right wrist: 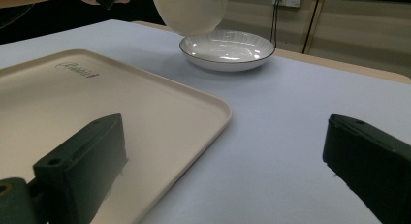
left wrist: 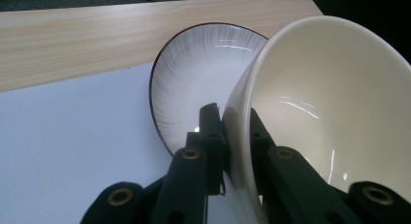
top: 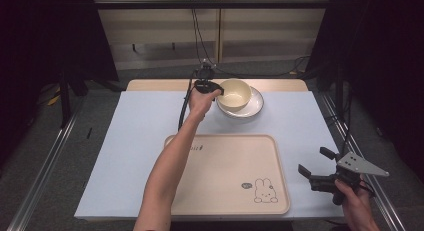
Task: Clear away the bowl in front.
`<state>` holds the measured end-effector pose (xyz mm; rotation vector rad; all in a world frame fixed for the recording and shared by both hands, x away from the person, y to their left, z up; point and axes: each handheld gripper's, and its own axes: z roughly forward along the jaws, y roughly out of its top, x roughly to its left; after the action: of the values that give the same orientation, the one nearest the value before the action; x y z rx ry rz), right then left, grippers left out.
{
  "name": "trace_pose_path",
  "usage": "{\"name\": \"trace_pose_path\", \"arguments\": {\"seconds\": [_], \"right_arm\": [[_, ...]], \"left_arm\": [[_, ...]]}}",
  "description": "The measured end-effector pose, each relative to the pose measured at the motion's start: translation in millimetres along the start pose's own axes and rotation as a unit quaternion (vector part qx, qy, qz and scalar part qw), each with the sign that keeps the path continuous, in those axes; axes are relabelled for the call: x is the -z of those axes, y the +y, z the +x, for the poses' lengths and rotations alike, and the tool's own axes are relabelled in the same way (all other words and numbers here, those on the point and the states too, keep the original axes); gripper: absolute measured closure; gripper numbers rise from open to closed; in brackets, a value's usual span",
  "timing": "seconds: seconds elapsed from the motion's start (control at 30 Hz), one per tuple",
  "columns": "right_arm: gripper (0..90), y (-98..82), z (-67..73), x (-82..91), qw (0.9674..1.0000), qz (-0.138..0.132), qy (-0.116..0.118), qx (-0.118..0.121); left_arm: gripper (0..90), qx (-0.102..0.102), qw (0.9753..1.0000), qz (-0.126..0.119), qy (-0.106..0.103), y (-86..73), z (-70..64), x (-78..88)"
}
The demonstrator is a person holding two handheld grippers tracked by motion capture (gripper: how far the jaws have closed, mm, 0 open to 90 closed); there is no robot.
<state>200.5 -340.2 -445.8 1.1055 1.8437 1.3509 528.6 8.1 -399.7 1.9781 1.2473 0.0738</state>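
Note:
A cream bowl (top: 235,93) hangs just above a white plate (top: 256,105) with a dark rim at the far middle of the table. My left gripper (top: 218,91) is shut on the bowl's rim, one jaw inside and one outside. In the left gripper view the bowl (left wrist: 329,112) tilts over the plate (left wrist: 194,78), with its wall pinched in my left gripper (left wrist: 236,132). My right gripper (top: 315,165) stands open near the table's right front corner, with nothing between its jaws. From the right gripper view the bowl (right wrist: 191,10) floats clear above the plate (right wrist: 228,49).
A beige tray (top: 225,176) with a rabbit drawing lies on the near part of the pale blue table cover (top: 140,121). A wooden table edge (top: 150,84) runs along the far side. Cables hang down behind the table.

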Motion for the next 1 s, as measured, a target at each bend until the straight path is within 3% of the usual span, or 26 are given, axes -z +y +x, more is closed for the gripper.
{"name": "trace_pose_path", "arguments": {"seconds": [0.5,1.0], "right_arm": [[1.4,0.2,0.3,-0.2,1.0,-0.005,-0.006,0.004],[1.4,0.2,0.3,-0.4,0.9999,-0.006,-0.006,0.006]], "left_arm": [[83.3,-0.014,0.9995,0.004,-0.027,-12.9,-6.3,19.5],[83.2,-0.039,0.998,0.012,-0.049,-22.4,-18.8,28.4]]}}
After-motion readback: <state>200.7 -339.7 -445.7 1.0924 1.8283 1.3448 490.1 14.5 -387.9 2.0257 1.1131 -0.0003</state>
